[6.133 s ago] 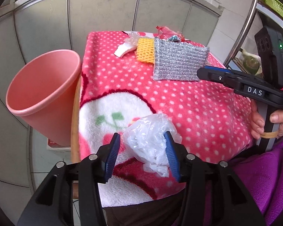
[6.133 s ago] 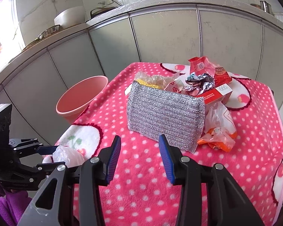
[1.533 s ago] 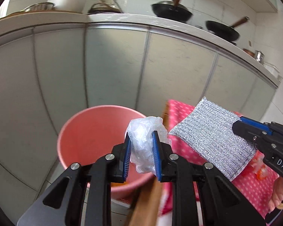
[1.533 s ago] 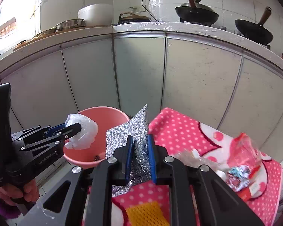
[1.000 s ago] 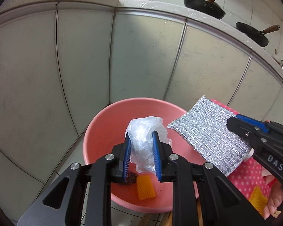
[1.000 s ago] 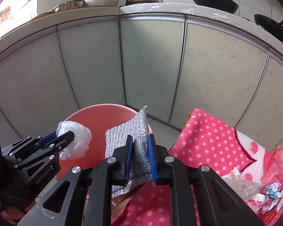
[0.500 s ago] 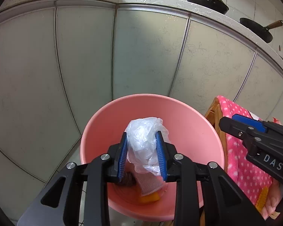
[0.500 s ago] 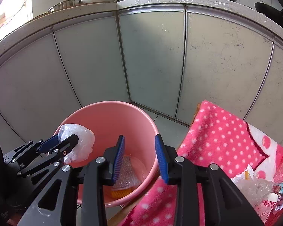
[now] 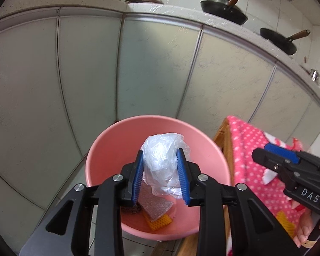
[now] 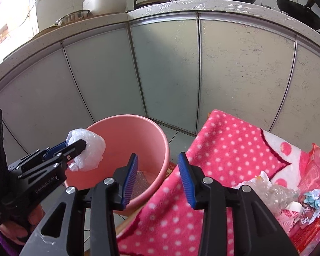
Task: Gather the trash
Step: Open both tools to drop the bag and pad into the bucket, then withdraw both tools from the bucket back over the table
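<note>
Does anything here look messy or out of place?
Mostly the pile of crumpled wrappers heaped at the far right of the pink dotted blanket. Otherwise it looks orderly: the left claw holds a clear plastic bag over the pink bin, and the right claw is open and empty.

A table point(image 10: 125, 219) stands beside the grey cabinet fronts, its wooden edge showing under a pink polka-dot blanket point(image 10: 224, 149) that covers the top and hangs over the near side. At the blanket's right end lies a heap of trash: crumpled clear plastic point(image 10: 273, 192), a red wrapper point(image 10: 313, 170) and what looks like balled foil point(image 10: 312, 199) (too small to be sure). On the tiled floor point(image 10: 177, 136) just beside the table stands a pink bucket point(image 10: 160, 140).
</note>
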Demonstrator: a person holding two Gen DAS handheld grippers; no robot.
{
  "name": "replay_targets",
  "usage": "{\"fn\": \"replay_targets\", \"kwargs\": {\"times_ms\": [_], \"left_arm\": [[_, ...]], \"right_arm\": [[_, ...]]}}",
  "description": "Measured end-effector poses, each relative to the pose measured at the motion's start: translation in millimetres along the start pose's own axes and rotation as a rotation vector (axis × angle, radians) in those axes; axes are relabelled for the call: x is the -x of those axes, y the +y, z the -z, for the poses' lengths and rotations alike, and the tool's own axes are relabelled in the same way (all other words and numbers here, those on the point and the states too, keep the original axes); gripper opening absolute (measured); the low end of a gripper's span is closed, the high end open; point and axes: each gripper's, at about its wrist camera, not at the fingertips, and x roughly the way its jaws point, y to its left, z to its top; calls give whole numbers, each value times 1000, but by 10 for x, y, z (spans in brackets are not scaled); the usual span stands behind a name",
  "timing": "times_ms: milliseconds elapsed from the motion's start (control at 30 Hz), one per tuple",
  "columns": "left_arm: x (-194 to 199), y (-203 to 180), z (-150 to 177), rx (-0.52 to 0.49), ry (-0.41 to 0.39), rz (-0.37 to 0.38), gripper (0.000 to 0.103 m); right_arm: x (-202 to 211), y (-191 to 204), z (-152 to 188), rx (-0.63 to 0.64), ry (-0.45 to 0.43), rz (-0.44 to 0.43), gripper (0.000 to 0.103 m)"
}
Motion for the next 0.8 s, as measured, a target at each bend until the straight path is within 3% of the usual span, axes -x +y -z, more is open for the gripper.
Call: {"fn": "replay_targets", "kwargs": {"times_ms": [133,800], "left_arm": [[93,-49,0,-19,-23,8,45],[363,-408,30,-99,-22,4,45]], "right_arm": [[108,9,48,3,-4,-8,42],[609,-67,294,-42,-25,-31,42]]}}
